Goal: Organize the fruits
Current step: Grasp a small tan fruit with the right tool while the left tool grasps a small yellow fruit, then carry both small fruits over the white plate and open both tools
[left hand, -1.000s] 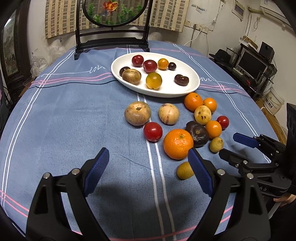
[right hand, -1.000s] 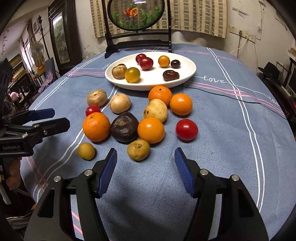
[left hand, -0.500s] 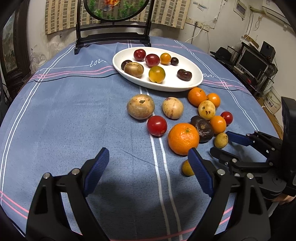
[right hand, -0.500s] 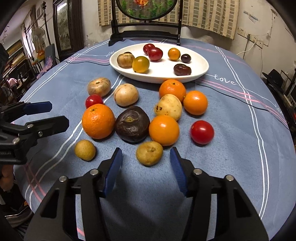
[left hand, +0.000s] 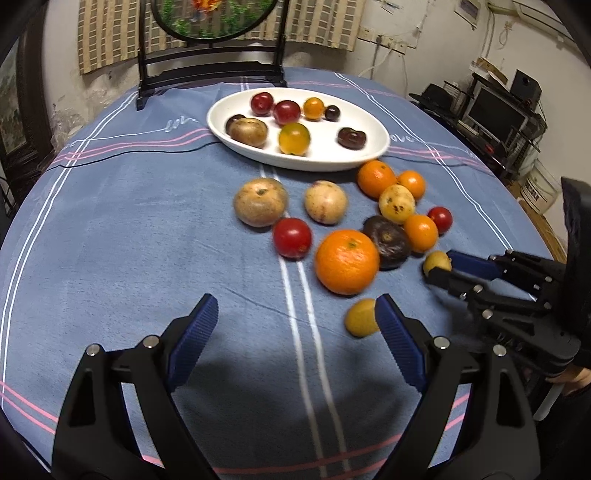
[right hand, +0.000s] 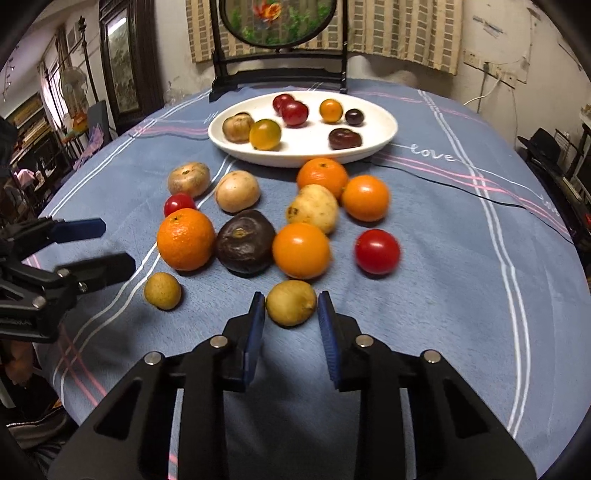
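**A:** How is the small yellow-brown fruit (right hand: 291,302) held?

**B:** It is clamped between the blue pads of the right gripper (right hand: 291,308), whose jaws have just been closing. Its long axis is laid crosswise, pad to pad, a small nub pointed right. It is set on the blue striped tablecloth (right hand: 461,295), just in front of an orange (right hand: 301,250).

**A:** And the left gripper (left hand: 295,325)?

**B:** It is spread wide, nothing held.

**A:** The room?

**B:** A white oval plate (right hand: 384,127) of fruit is seen farther back, before a dark framed screen (right hand: 280,22).
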### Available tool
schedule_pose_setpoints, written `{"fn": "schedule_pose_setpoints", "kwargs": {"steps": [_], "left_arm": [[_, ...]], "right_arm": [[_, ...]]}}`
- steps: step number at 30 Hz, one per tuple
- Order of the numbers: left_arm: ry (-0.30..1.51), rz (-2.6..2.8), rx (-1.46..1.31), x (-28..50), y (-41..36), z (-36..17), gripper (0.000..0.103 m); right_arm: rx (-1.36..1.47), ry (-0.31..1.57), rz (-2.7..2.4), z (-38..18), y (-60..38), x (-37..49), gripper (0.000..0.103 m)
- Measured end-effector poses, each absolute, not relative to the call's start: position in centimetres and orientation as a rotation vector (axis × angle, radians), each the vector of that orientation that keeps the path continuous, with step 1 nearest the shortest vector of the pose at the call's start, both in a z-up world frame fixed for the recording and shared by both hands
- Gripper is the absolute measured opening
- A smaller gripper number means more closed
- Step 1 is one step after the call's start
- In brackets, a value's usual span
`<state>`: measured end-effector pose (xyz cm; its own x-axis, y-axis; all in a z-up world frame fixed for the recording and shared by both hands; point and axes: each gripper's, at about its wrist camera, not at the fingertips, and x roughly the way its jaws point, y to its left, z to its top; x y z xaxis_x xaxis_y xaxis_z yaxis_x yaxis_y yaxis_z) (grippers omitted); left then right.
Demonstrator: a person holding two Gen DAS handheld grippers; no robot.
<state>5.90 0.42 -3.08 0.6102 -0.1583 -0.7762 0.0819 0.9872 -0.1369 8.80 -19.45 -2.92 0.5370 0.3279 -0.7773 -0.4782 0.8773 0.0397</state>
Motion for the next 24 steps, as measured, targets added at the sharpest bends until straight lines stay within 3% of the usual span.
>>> {"fn": "schedule_pose_setpoints", "kwargs": {"steps": [13, 14, 18, 20, 22, 24], "left_arm": [[0.969, -0.195, -0.023, 6.3, -3.1, -5.1, 0.086], [0.977, -0.196, -0.021, 6.4, -3.2, -5.4, 0.079], [0.961, -0.177, 0.011, 6.5, -3.6, -5.5, 0.067], [0.951, -0.167, 0.017, 6.5, -3.5, -5.4, 0.043], [0.947, -0.195, -0.007, 6.5, -3.3, -5.2, 0.028], [0.946, -0.198, -0.007, 6.5, -3.3, -5.2, 0.027]], "right_arm": [[-0.164, 0.892, 0.495, -3.3, -21.2, 7.8, 0.031], [-0.163, 0.894, 0.492, -3.3, -21.2, 7.8, 0.031], [-0.144, 0.898, 0.492, -3.3, -21.5, 8.1, 0.031], [-0.141, 0.901, 0.494, -3.3, -21.5, 8.1, 0.031], [-0.142, 0.902, 0.497, -3.3, -21.5, 8.1, 0.031], [-0.148, 0.905, 0.498, -3.4, -21.3, 8.1, 0.032]]}}
